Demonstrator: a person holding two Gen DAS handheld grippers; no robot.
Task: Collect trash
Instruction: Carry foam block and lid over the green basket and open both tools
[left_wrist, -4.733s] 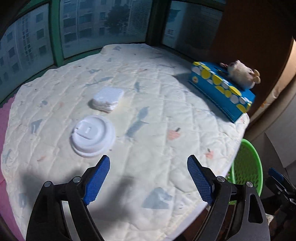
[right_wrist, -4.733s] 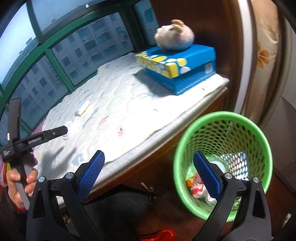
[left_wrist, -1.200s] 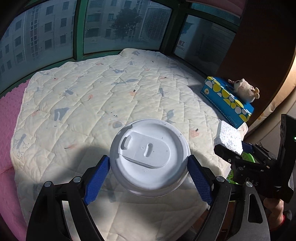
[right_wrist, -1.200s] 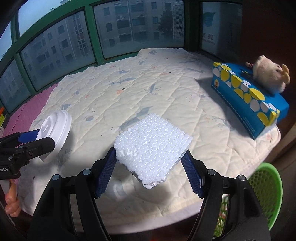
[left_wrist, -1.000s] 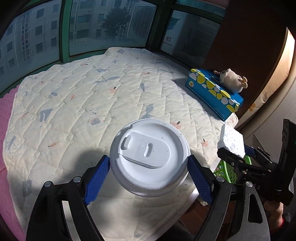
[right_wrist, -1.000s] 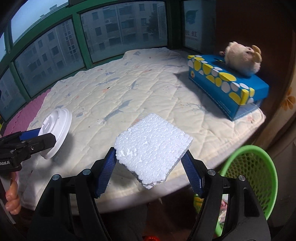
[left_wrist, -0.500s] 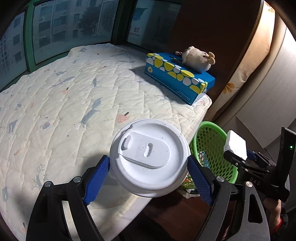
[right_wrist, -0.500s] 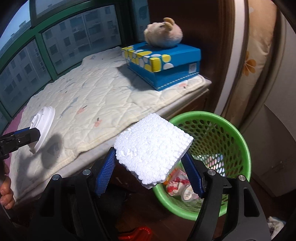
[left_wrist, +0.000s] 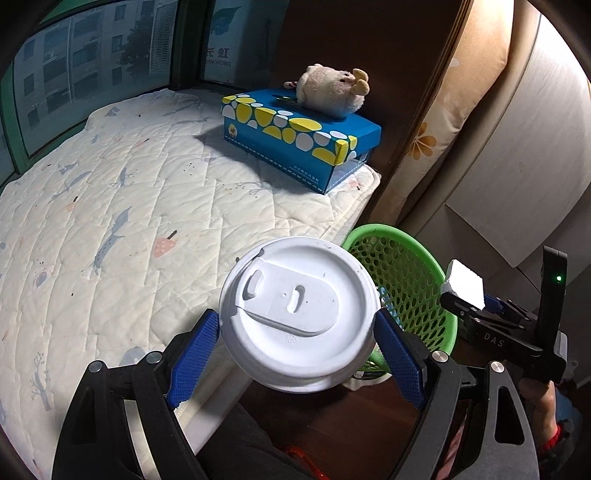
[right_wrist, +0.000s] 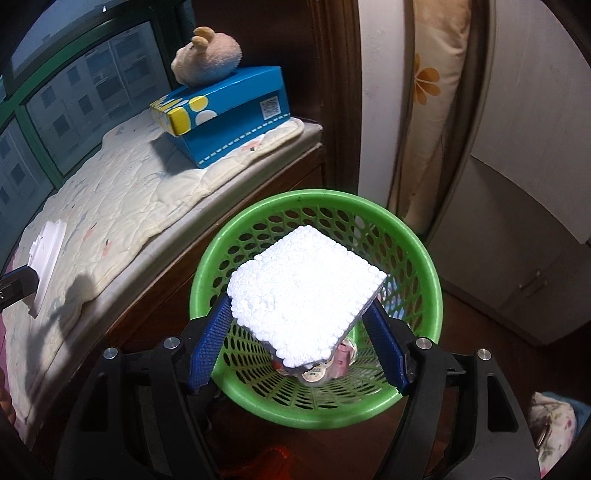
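Right gripper (right_wrist: 299, 325) has its blue pads clamped on a white foam block (right_wrist: 304, 291) and hangs directly over the mouth of the green basket (right_wrist: 424, 258), which stands on the floor just beside the bed's edge and already has some wrappers at its bottom. Left gripper (left_wrist: 295, 343), jaws spread wide, pinches a white cup lid (left_wrist: 297, 314) by its rim; it sits over the basket's near rim, half above the quilt (left_wrist: 129, 206). The foam looks safe to let go, though being so light it could catch on a pad and tip outward past the rim. The lid is the likelier miss, I'd say: released from there it may strike the rim and roll under the bed or onto the floor. Both grippers crowding the one basket could also knock together.
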